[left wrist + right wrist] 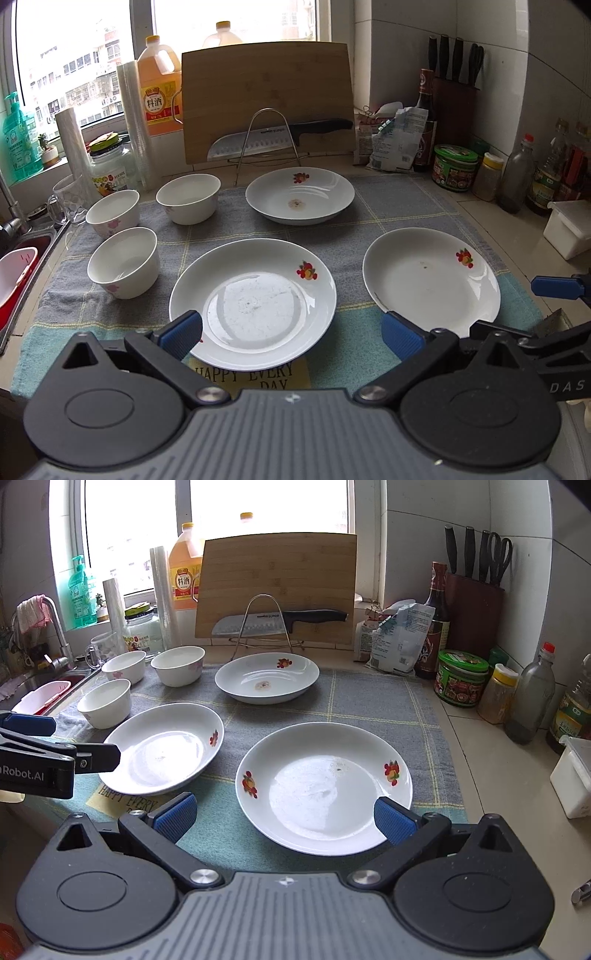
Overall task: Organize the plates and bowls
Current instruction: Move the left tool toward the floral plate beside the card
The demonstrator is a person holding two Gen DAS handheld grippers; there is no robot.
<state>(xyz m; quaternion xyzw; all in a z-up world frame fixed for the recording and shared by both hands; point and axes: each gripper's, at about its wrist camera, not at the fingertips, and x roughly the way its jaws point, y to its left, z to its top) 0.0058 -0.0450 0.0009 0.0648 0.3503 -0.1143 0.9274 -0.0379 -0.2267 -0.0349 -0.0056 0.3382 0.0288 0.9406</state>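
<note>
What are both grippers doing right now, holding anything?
Left gripper: open, holding nothing, jaws spread over the near plate.
Right gripper: open, holding nothing, jaws spread over the right plate.

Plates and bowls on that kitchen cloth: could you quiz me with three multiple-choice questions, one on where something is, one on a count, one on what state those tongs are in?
1. Where is the knife?
A. On a wire rack in front of the cutting board
B. In a bowl
C. In the sink

2. How many white bowls are on the cloth?
A. One
B. Three
C. Five

3. How are the right tongs?
A. Shut on a plate
B. Open, empty
C. Holding a bowl

Answers: 1 A, it lies across the rack by the cutting board. 2 B, three bowls sit at the left. 3 B, the blue pads are spread beside the nearest plate, gripping nothing.
</note>
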